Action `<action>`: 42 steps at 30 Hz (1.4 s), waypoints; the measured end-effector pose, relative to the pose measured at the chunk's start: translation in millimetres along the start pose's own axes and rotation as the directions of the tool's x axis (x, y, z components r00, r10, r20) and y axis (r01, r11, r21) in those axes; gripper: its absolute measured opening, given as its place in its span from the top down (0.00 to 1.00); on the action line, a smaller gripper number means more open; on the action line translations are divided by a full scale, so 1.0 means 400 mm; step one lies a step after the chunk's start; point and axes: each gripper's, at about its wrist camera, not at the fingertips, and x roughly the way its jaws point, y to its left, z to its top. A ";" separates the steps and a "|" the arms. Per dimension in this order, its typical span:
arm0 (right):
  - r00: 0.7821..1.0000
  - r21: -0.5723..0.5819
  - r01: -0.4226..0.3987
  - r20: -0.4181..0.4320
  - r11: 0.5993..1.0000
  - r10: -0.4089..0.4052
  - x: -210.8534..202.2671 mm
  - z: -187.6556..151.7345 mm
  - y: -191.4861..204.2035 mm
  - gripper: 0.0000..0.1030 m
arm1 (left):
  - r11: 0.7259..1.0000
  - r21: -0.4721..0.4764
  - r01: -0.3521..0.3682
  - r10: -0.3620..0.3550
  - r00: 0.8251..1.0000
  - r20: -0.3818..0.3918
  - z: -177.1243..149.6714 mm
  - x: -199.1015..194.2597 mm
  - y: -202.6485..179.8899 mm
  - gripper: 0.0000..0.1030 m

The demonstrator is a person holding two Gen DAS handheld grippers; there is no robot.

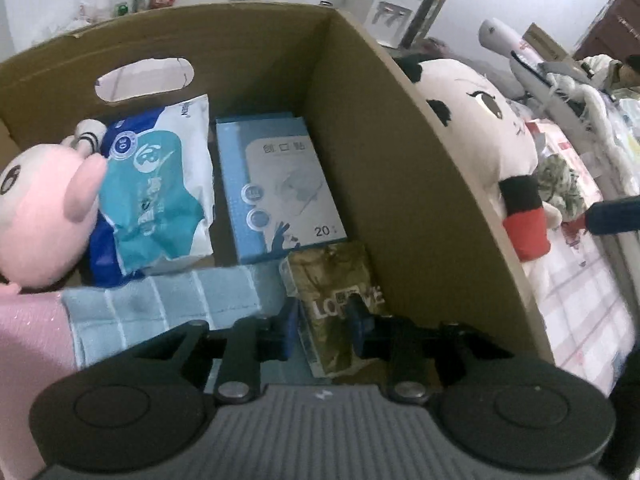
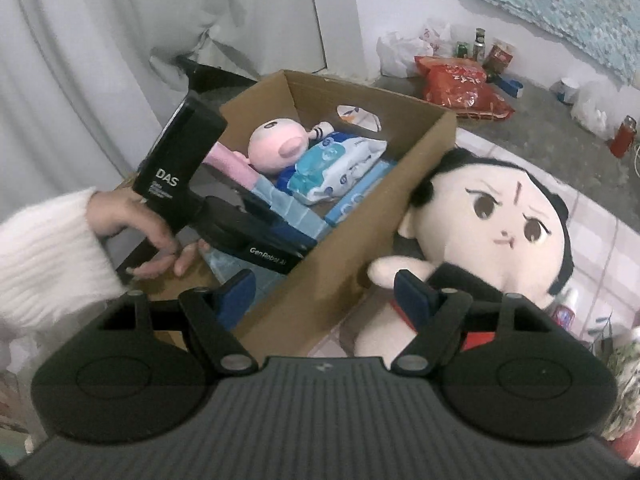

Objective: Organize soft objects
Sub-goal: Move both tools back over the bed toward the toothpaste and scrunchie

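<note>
Lower the left gripper (image 1: 322,326), jaws gripping the tissue pack (image 1: 336,304), into the box (image 1: 400,184) corner beside the towel (image 1: 160,304) before releasing; right gripper (image 2: 324,294) stays open, empty.

Red snack bag (image 2: 464,90) on grey floor (image 2: 540,120), white plastic bag (image 2: 400,54) and bottles (image 2: 478,46) behind it by wall. White curtain (image 2: 80,60) left. Red bottle (image 2: 623,136) far right.

Inside the cardboard box (image 1: 360,128)

My left gripper (image 1: 322,328) pinches a green tissue pack (image 1: 336,304) beside the blue carton (image 1: 276,184) and striped towel (image 1: 160,308).
</note>
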 end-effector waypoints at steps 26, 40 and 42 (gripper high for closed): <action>0.812 0.488 0.171 0.423 0.856 -0.403 -0.281 -0.432 -0.469 0.25 | 0.936 0.351 -0.026 -0.053 0.975 0.215 -0.012 -0.033 -0.639 0.42; 0.866 0.330 0.189 0.389 0.925 -0.315 -0.200 -0.427 -0.472 0.26 | 0.915 0.289 -0.280 0.221 0.950 0.220 0.100 0.282 -0.683 0.40; 0.856 0.316 0.199 0.406 0.928 -0.322 -0.205 -0.420 -0.463 0.26 | 0.927 0.247 -0.281 0.233 0.950 0.208 0.117 0.288 -0.672 0.38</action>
